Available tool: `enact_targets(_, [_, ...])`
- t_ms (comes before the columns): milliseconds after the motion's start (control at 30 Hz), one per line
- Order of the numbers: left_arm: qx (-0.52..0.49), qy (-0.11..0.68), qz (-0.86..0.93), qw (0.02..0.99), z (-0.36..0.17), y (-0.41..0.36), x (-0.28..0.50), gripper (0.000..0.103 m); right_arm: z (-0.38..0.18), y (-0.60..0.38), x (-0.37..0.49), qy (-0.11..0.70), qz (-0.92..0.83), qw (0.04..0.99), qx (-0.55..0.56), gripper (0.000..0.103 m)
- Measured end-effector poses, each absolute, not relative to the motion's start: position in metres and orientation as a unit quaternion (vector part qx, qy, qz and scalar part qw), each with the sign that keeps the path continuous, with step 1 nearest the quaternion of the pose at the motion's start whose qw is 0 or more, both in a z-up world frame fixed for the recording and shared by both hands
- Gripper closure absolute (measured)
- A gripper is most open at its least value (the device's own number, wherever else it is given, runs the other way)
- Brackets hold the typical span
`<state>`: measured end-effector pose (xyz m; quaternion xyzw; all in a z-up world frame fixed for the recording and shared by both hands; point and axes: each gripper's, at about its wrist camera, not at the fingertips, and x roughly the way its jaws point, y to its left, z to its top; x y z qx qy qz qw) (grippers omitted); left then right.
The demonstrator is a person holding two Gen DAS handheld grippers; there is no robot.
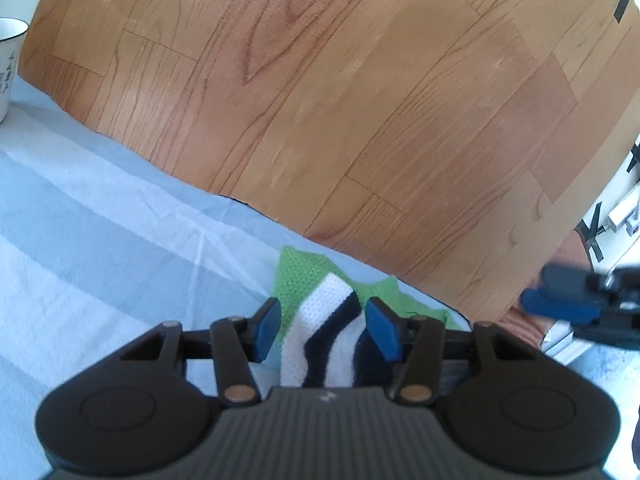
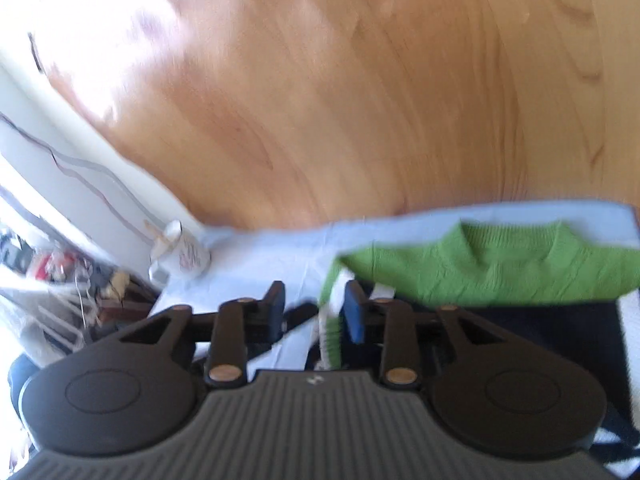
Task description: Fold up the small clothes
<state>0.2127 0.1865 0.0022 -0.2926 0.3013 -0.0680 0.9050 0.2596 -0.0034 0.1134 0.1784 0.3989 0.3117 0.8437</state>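
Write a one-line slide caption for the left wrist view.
Left gripper open around a striped sleeve of the green sweater on a pale blue cloth.

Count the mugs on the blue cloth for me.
1. A white mug stands at the cloth's far left corner in the right wrist view, cut off at the left wrist view's left edge. Others may sit out of frame.

Knit sweater [image 2: 496, 272], matt cloth sheet [image 1: 100, 208], smooth wood-grain floor [image 1: 320, 80].

Daylight is glaring off the floor [image 2: 100, 80] at upper left; right wrist view is smearing, both edges bowing.
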Motion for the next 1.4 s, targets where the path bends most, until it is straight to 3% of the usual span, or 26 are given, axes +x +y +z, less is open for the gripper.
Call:
enact_targets(133, [-0.277,0.309,-0.082,0.906,-0.001,0.176,0.215,0.053,0.118,-0.061,0.25,0.349,0.25,0.888,0.166,0.066])
enact_targets(367, [-0.242,0.299,-0.111,0.916,0.002,0.157,0.208,0.048,0.064,-0.15,0.231,0.367,0.141,0.902,0.182,0.064])
enact_targets(700, [-0.263,0.28,-0.112,0.917,0.004,0.168,0.204,0.047,0.039,-0.068,0.269,0.404,0.221,0.871,0.17,0.063])
enact_targets(833, [-0.272,0.275,-0.102,0.916,0.003,0.176,0.205,0.046,0.026,-0.059,0.25,0.449,0.327,0.808,0.198,0.061])
enact_targets(1000, [-0.29,0.28,-0.097,0.91,-0.002,0.181,0.209,0.045,0.028,-0.045,0.193,0.457,0.441,0.767,0.09,0.061])
enact_targets(1100, [-0.285,0.277,-0.101,0.912,0.0,0.179,0.207,0.043,0.034,-0.052,0.18,0.444,0.422,0.789,0.053,0.061])
enact_targets(1400, [-0.303,0.235,-0.147,0.912,0.011,0.178,0.196,0.029,0.056,-0.082,0.215,0.357,0.32,0.869,0.121,0.056])
